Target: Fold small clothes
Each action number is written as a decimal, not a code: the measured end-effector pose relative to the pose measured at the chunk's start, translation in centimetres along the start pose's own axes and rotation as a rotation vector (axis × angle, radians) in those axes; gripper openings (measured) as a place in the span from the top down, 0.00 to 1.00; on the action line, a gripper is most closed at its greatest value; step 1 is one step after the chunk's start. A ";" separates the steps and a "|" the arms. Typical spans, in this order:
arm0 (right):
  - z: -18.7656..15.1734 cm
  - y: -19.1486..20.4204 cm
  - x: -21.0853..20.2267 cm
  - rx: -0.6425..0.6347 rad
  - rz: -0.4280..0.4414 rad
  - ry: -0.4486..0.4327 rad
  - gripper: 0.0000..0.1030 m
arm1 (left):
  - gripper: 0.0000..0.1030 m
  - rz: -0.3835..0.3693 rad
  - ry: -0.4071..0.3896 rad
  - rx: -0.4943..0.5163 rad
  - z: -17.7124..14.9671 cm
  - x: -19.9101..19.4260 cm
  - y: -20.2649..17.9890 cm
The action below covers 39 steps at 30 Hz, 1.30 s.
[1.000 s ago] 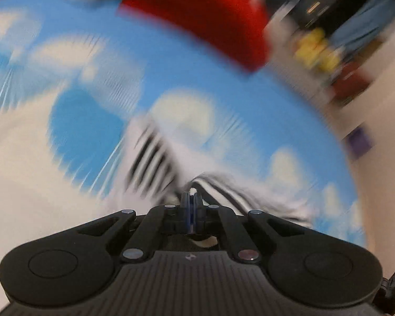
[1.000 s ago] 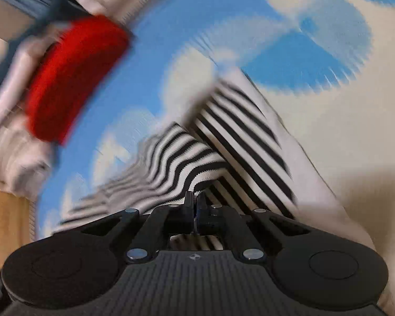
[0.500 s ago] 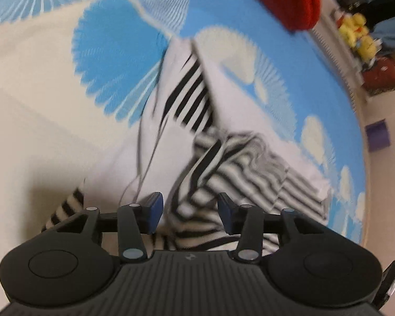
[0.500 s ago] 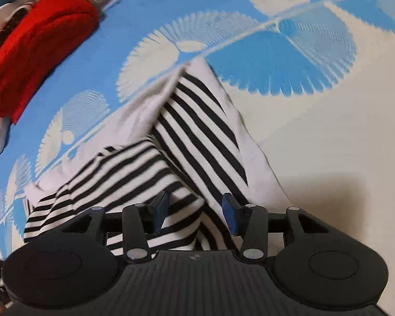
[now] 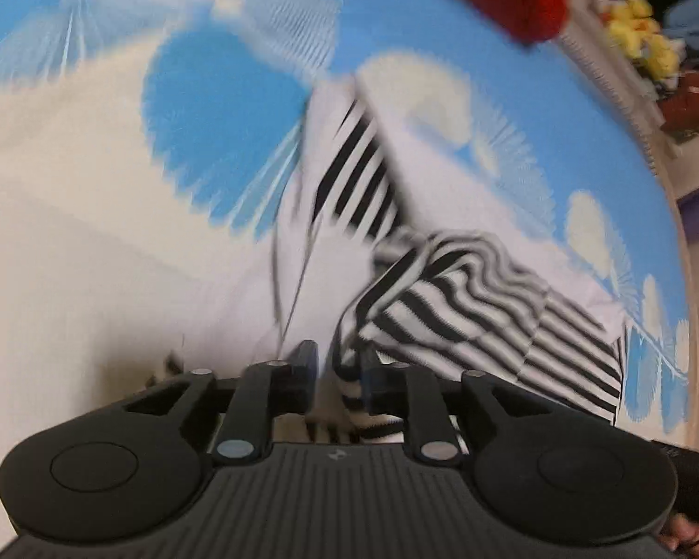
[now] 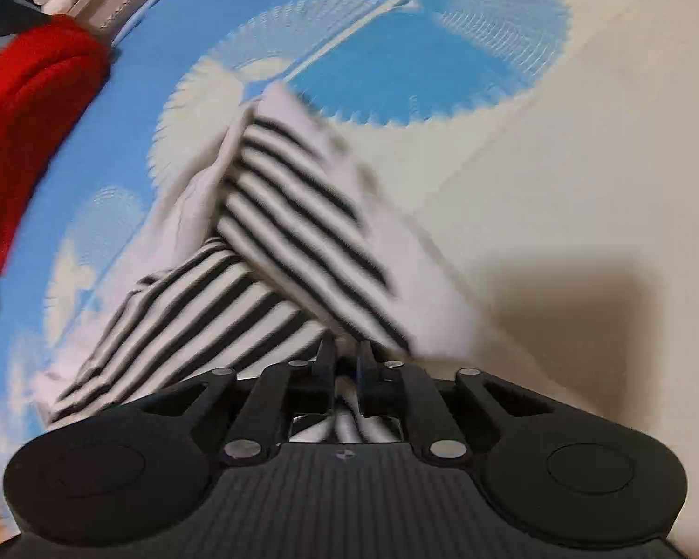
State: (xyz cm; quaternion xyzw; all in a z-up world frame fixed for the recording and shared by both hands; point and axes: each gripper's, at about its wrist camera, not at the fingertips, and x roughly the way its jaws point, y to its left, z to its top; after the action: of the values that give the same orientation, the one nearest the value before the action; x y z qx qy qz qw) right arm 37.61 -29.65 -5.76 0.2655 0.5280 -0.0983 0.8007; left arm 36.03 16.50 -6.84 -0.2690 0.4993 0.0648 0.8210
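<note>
Left tongs (image 5: 338, 365) partly open around a bunched fold of the striped garment (image 5: 452, 307). Right tongs (image 6: 347, 363) nearly closed, pinching striped garment (image 6: 265, 251) cloth. Garment spread on blue-and-cream mat (image 6: 396, 60); red cloth (image 6: 28, 107) at 10 o'clock.

A red cloth bundle (image 6: 28, 130) lies at the far edge of the blue-and-cream patterned mat (image 6: 442, 70). Yellow plush toys (image 5: 643, 32) sit beyond it.
</note>
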 end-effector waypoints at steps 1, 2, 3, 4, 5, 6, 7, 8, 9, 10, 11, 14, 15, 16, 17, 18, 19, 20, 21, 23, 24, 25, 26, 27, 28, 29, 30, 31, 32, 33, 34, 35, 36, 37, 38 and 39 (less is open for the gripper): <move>0.0 0.7 -1.0 -0.036 -0.024 -0.067 0.85 | 0.70 -0.007 -0.080 0.072 0.0 -1.3 -1.2; -0.1 1.8 -2.6 -0.106 -0.041 -0.170 0.72 | 0.65 -0.018 -0.141 0.136 -0.1 -2.4 -2.3; -0.4 2.8 -3.8 -0.174 -0.043 -0.253 0.56 | 0.65 -0.034 -0.193 0.199 -0.4 -3.3 -3.3; -0.8 4.0 -4.8 -0.249 -0.032 -0.325 0.50 | 0.65 -0.056 -0.224 0.240 -0.8 -3.9 -4.1; -1.1 4.9 -5.6 -0.310 0.012 -0.362 0.50 | 0.65 -0.079 -0.225 0.251 -1.0 -3.9 -4.5; -1.3 5.3 -5.6 -0.328 0.065 -0.349 0.50 | 0.65 -0.095 -0.207 0.246 -1.2 -3.7 -4.5; -1.4 5.4 -5.2 -0.326 0.111 -0.308 0.50 | 0.65 -0.104 -0.173 0.232 -1.4 -3.1 -4.4; -1.6 5.5 -4.2 -0.319 0.154 -0.226 0.50 | 0.65 -0.102 -0.115 0.211 -1.7 -2.0 -4.1; -1.8 5.4 -3.1 -0.314 0.170 -0.152 0.50 | 0.65 -0.081 -0.049 0.197 -1.9 -0.8 -3.7; -2.0 5.2 -1.7 -0.300 0.171 -0.058 0.50 | 0.65 -0.030 0.018 0.188 -2.2 0.6 -3.0; -2.2 4.6 -0.1 -0.266 0.138 0.026 0.50 | 0.73 0.036 0.068 0.175 -2.3 1.8 -2.1; -2.4 2.9 1.8 -0.175 0.070 0.104 0.51 | 0.77 0.040 0.058 0.175 -2.4 1.9 -1.5; -2.2 3.0 1.4 -0.180 0.071 0.092 0.49 | 0.75 0.029 0.036 0.187 -2.4 1.2 -1.9; -2.0 3.2 0.9 -0.191 0.082 0.072 0.50 | 0.73 0.001 0.000 0.209 -2.3 0.4 -2.3; -1.9 3.6 0.0 -0.204 0.101 0.044 0.50 | 0.70 -0.023 -0.024 0.230 -2.2 -0.3 -2.8; -1.9 3.9 -0.7 -0.216 0.124 0.023 0.48 | 0.70 -0.045 -0.037 0.248 -2.2 -0.7 -3.2; -2.1 4.0 -0.8 -0.224 0.144 0.013 0.47 | 0.69 -0.067 -0.038 0.260 -2.3 -0.8 -3.5; -2.2 4.3 -0.9 -0.233 0.163 0.014 0.45 | 0.66 -0.082 -0.025 0.265 -2.5 -0.4 -3.6; -2.2 4.4 -0.4 -0.235 0.167 0.038 0.45 | 0.66 -0.070 0.001 0.268 -2.6 0.3 -3.4; -2.0 3.6 1.5 -0.191 0.134 0.129 0.45 | 0.72 0.012 0.070 0.284 -3.0 2.3 -2.6; -2.1 3.0 2.3 -0.153 0.120 0.160 0.46 | 0.73 0.023 0.059 0.298 -3.2 2.4 -2.4; -2.1 2.5 2.3 -0.130 0.118 0.160 0.46 | 0.73 0.019 0.044 0.316 -3.1 2.0 -2.6; -1.9 2.6 2.1 -0.134 0.115 0.148 0.46 | 0.73 0.003 0.031 0.335 -2.9 1.3 -3.0; -1.8 2.9 1.5 -0.157 0.109 0.132 0.46 | 0.73 -0.026 0.001 0.353 -2.7 0.3 -3.3; -1.6 3.3 0.9 -0.184 0.110 0.104 0.46 | 0.72 -0.052 -0.045 0.374 -2.8 -0.8 -3.6; -1.4 3.7 0.0 -0.211 0.114 0.063 0.46 | 0.72 -0.059 -0.088 0.390 -2.9 -2.0 -3.8; -1.1 4.0 -1.0 -0.238 0.117 0.020 0.46 | 0.72 -0.064 -0.126 0.399 -2.9 -3.1 -3.8; -0.9 4.3 -1.7 -0.259 0.126 -0.018 0.46 | 0.72 -0.076 -0.159 0.400 -3.0 -4.3 -3.7; -0.6 4.5 -2.6 -0.285 0.137 -0.065 0.46 | 0.73 -0.084 -0.182 0.392 -3.2 -5.4 -3.6; -0.4 4.8 -3.7 -0.311 0.142 -0.112 0.46 | 0.73 -0.079 -0.192 0.388 -3.5 -6.6 -3.4; -0.2 4.8 -5.0 -0.321 0.146 -0.150 0.46 | 0.73 -0.069 -0.193 0.393 -3.8 -7.1 -4.0; -0.1 4.6 -6.5 -0.314 0.164 -0.181 0.46 | 0.73 -0.058 -0.189 0.409 -4.3 -8.2 -4.0; 0.0 4.3 -7.9 -0.302 0.183 -0.199 0.46 | 0.73 -0.049 -0.183 0.426 -4.8 -9.4 -3.9; -0.2 4.0 -9.4 -0.292 0.198 -0.213 0.46 | 0.73 -0.045 -0.181 0.436 -5.3 -10.3 -3.9; -0.4 3.6 -10.8 -0.287 0.210 -0.225 0.46 | 0.73 -0.048 -0.185 0.443 -6.1 -11.9 -3.6; -0.8 3.2 -12.0 -0.290 0.223 -0.236 0.46 | 0.73 -0.051 -0.192 0.449 -6.9 -13.2 -3.2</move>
State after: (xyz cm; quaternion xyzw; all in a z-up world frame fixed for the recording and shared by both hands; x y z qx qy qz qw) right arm 33.28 -28.01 5.78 0.1908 0.4065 0.0376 0.8927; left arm 25.32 12.40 3.17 -0.0849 0.4139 -0.0433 0.9053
